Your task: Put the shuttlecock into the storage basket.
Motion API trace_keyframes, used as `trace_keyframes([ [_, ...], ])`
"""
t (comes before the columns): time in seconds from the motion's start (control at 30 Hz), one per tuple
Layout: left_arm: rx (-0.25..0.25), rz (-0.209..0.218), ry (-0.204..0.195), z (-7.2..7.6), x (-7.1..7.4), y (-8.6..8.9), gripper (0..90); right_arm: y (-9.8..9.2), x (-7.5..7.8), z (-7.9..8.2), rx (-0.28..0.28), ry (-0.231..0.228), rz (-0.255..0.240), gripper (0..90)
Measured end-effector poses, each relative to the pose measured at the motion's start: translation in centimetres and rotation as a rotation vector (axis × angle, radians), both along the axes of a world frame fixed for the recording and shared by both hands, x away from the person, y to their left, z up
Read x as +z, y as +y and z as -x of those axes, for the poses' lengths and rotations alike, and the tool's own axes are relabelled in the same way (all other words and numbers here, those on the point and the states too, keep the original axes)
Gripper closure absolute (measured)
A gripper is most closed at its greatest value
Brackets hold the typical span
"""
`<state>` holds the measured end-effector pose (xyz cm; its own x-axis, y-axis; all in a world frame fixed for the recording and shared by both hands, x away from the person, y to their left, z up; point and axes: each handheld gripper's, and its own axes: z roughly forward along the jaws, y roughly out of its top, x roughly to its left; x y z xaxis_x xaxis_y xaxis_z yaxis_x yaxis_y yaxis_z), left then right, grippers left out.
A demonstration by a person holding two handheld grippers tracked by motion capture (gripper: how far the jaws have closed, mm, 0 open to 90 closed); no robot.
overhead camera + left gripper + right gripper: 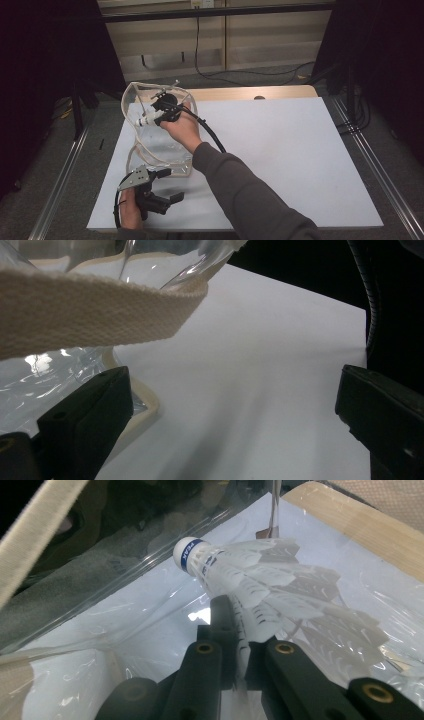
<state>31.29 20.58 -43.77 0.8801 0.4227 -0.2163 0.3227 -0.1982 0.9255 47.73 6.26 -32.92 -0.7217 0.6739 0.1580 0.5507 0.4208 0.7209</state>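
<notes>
A shuttlecock (250,582) is being held by its feather skirt in the right gripper (240,645), whose jaws are clamped together on the feathers; the cork nose with its blue band is being pointed away from the jaws, up and to the left in the right gripper view, so the long axis is running straight on from the grip. In the high view the right gripper (161,111) is being carried at the raised mouth of a clear plastic bag (150,145) with cream webbing trim, and clear film is being seen on all sides of the shuttlecock, which is judged to be already within the opening. The left gripper (162,186) is being kept low at the bag's near corner, jaws standing wide apart with nothing between them; the webbing strap (95,315) is hanging just above them, untouched. The bag's bottom is lying toward the left gripper, behind the right jaws, so the shuttlecock is being pointed away from it.
</notes>
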Motion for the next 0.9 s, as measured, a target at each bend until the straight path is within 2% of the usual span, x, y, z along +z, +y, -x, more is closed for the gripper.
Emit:
trace_keyframes([
  [0.2,0.004,-0.002,0.001,0.0,0.0,0.0,2.2,0.3,-0.7,-0.4,-0.005,-0.010,0.006,87.4],
  [0.47,-0.001,-0.012,0.000,-0.1,-0.1,0.0,2.2,0.7,-1.9,-0.6,0.009,-0.019,0.053,87.2],
  [0.63,-0.001,-0.012,0.000,-0.1,-0.1,0.0,2.2,1.2,-2.3,-0.5,0.027,-0.056,0.097,86.6],
  [0.8,0.000,-0.013,0.000,-0.1,-0.1,0.0,2.2,1.4,-2.8,-0.3,0.058,-0.051,0.120,87.0],
  [0.9,-0.001,-0.013,0.000,-0.1,-0.1,0.0,2.2,1.5,-3.1,-0.3,0.057,-0.057,0.130,87.2],
])
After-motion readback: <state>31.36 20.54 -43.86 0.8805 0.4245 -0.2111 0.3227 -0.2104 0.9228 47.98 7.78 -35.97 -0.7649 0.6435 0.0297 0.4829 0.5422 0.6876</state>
